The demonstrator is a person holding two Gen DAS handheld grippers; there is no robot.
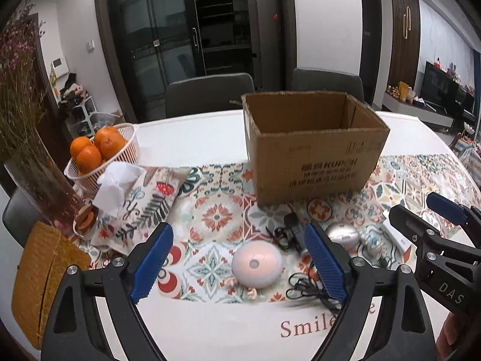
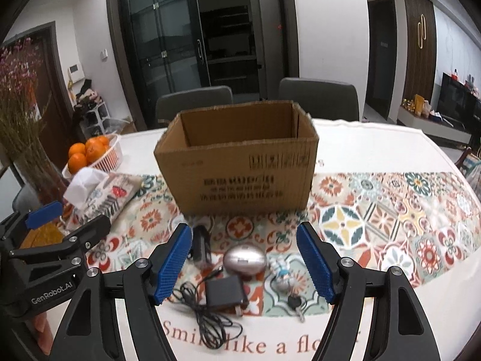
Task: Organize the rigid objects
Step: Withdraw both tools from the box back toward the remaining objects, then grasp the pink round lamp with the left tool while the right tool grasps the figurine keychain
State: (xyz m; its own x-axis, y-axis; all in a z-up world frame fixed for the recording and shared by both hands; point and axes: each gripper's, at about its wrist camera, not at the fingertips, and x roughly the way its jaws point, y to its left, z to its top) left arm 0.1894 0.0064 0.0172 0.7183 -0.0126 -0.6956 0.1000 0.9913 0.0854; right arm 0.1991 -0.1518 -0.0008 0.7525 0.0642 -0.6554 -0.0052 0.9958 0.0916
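**A:** What lay nearest the right tool (image 2: 244, 266)?

**B:** Its two blue-padded fingers stood spread wide and held nothing. Just below and ahead of them, on the bench (image 2: 375, 147), lay a black power adapter (image 2: 226, 294) with its thin cable (image 2: 207, 322) looped toward the camera. Just past the adapter sat a silver egg-shaped object (image 2: 245, 260), its long axis running left to right, across the gap between the fingers. To its right lay a small blue-and-white figurine (image 2: 282, 270) and a key (image 2: 296, 305); to its left, a dark tube-like item (image 2: 200, 245) pointing away.

**A:** And the left tool (image 1: 237, 261)?

**B:** Also released and empty. A round pinkish-white dome (image 1: 257, 265) rested on the patterned runner (image 1: 215, 216), directly between its fingers and a little ahead. The silver egg showed farther to its right, partly behind the right finger.

**A:** Which tool was better placed for each?

**B:** I judged the left tool nearer the dome and the right tool nearer the egg and adapter. The egg's narrow width already faced the right tool's opening.

**A:** Where would they go?

**B:** Probably the open cardboard box (image 2: 240, 174), standing upright straight beyond the items, near the middle of the bench. Farther left sat a fabric tissue pouch (image 2: 102, 195) and a basket of oranges (image 2: 90, 153).
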